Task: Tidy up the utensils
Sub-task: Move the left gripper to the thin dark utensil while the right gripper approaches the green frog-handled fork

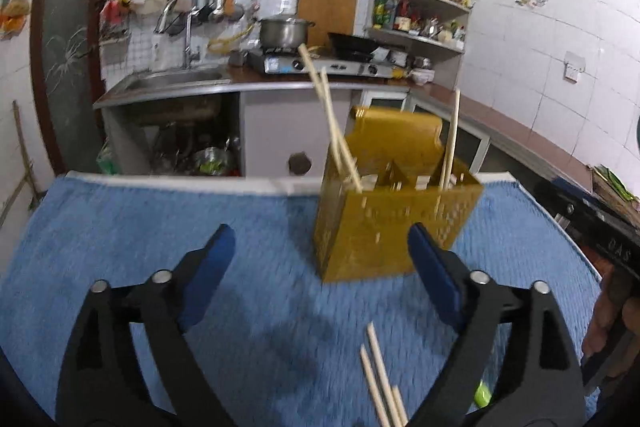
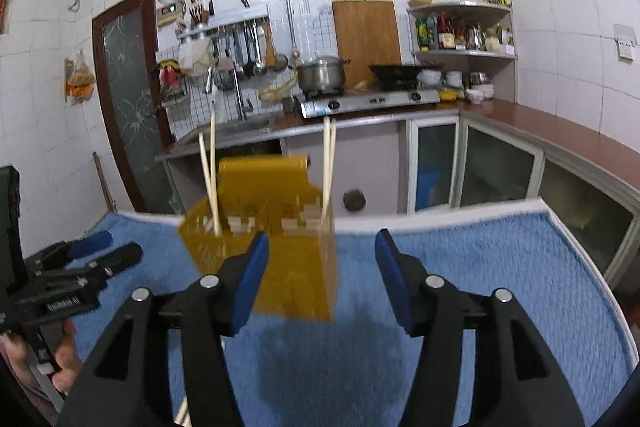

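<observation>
A yellow perforated utensil holder [image 1: 384, 223] stands on the blue towel [image 1: 160, 239]; it also shows in the right wrist view [image 2: 280, 251]. Wooden chopsticks [image 1: 332, 123] stand in its left compartment and one more [image 1: 451, 143] in its right. In the right wrist view chopsticks stand at the left [image 2: 210, 171] and right [image 2: 329, 167]. Loose chopsticks [image 1: 380, 379] lie on the towel under my left gripper [image 1: 320, 267], which is open and empty. My right gripper [image 2: 322, 275] is open and empty, just in front of the holder. The left gripper also shows in the right wrist view [image 2: 96, 247].
The table's far white edge [image 1: 200, 183] borders the towel. A small green object [image 1: 482, 393] lies on the towel at the lower right. Behind are a kitchen counter with a sink [image 2: 236, 129], a stove [image 2: 368, 103] with a pot and a wok, and cabinets [image 2: 500, 167].
</observation>
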Demonstrator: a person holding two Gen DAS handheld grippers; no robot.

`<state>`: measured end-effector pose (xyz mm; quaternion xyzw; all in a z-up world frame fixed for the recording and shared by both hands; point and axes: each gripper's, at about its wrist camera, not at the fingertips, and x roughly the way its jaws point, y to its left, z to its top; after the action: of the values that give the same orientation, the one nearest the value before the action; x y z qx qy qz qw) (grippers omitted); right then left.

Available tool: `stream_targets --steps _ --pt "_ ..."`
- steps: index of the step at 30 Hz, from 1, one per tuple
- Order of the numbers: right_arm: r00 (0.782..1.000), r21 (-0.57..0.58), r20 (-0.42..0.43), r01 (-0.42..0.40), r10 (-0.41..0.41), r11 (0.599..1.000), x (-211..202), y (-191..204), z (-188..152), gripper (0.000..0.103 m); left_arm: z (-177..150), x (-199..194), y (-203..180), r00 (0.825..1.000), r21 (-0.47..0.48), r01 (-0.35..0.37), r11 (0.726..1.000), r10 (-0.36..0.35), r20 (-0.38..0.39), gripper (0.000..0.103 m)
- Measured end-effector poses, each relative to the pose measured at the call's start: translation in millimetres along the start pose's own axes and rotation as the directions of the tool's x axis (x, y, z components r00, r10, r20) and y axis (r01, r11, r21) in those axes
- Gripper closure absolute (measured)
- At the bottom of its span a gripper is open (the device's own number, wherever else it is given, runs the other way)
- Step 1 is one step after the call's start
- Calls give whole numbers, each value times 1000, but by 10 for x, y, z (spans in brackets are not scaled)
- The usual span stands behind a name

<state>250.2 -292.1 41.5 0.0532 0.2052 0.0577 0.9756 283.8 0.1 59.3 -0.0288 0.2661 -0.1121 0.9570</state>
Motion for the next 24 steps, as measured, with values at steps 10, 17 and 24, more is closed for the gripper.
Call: stream_targets --steps 10,17,24 --pt "988 -3 -152 15 -15 1000 -248 -7 -705 29 -558 -240 12 987 -11 -74 997 71 -141 5" --pt "966 26 -256 41 -32 999 -229 -48 -1025 29 -834 -209 -3 966 -43 -68 997 55 -253 5" --pt "949 0 -313 38 -36 999 -230 45 -1198 29 -1051 -155 -13 931 -106 -52 993 10 -364 5"
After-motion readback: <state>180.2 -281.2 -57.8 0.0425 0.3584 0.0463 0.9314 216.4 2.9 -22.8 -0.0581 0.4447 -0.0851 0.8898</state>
